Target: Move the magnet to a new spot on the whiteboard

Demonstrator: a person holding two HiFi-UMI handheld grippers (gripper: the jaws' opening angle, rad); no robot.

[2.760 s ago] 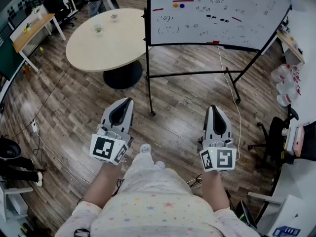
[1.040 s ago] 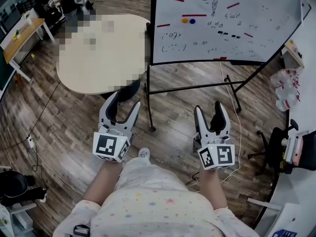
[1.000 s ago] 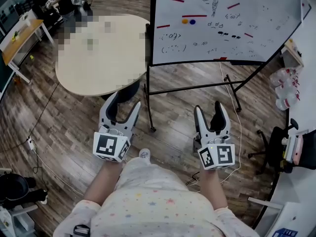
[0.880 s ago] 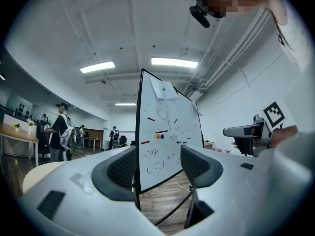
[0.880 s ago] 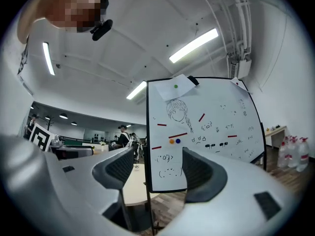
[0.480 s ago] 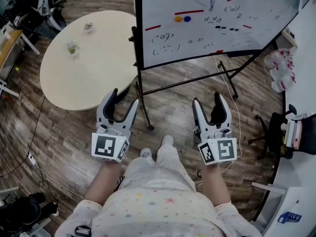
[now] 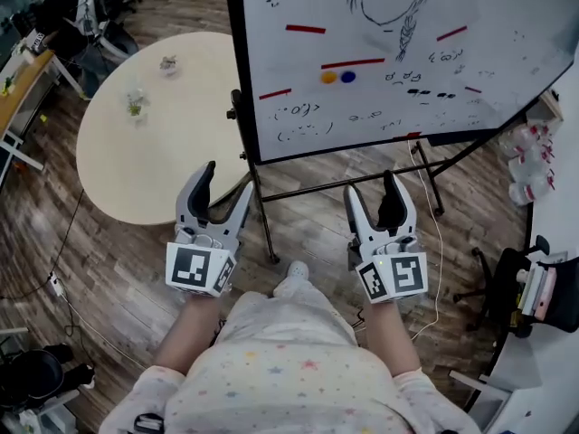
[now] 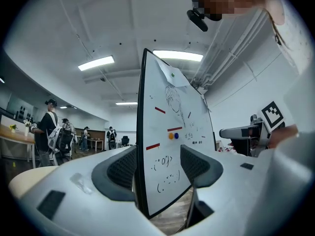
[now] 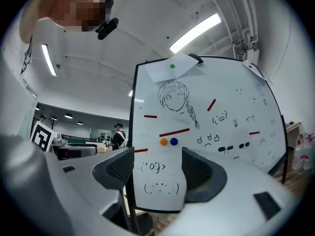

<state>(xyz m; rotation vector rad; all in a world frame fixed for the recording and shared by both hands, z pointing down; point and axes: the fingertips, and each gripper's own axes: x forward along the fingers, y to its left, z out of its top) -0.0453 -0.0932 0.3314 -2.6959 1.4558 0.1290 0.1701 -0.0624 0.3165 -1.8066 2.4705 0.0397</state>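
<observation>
Head view, steeply down onto wood floor [image 7: 118, 242] of an open office.

Far left: person [image 7: 63, 16] near a desk, no part in the task. Next, round pale surface [image 7: 154, 143], well apart from both grippers.

Left of centre, low: left gripper [image 7: 228, 181], jaws wide apart, nothing between them, only the whiteboard's left edge seen through the gap in the left gripper view. Not touching the board.

Centre to right, upper half: whiteboard [image 7: 398, 107] on a black stand, tilted, covered w/ doodles and a sketched face. On it, approx. mid-board: orange magnet [image 7: 328, 77] and blue magnet [image 7: 347, 77], 2 round dots just beside each other, under a long red strip. Also 4 red strip magnets [image 7: 305, 29] scattered about and a row of small black pieces [image 7: 425, 92] further right. Cannot tell which magnet is meant; the 2 round ones the likeliest guess.

Right of centre, low: right gripper [image 7: 369, 188], jaws likewise wide apart and empty, aimed up at the board w/ both round magnets in line above the gap in the right gripper view. Well short of the board.

Far right: black chair [image 7: 507, 274].

Progress, as a judgement: approach only. No magnet touched or gripped. Left to do: reach the board, close on 1 magnet, pull it off, set it on a bare patch, let go.
</observation>
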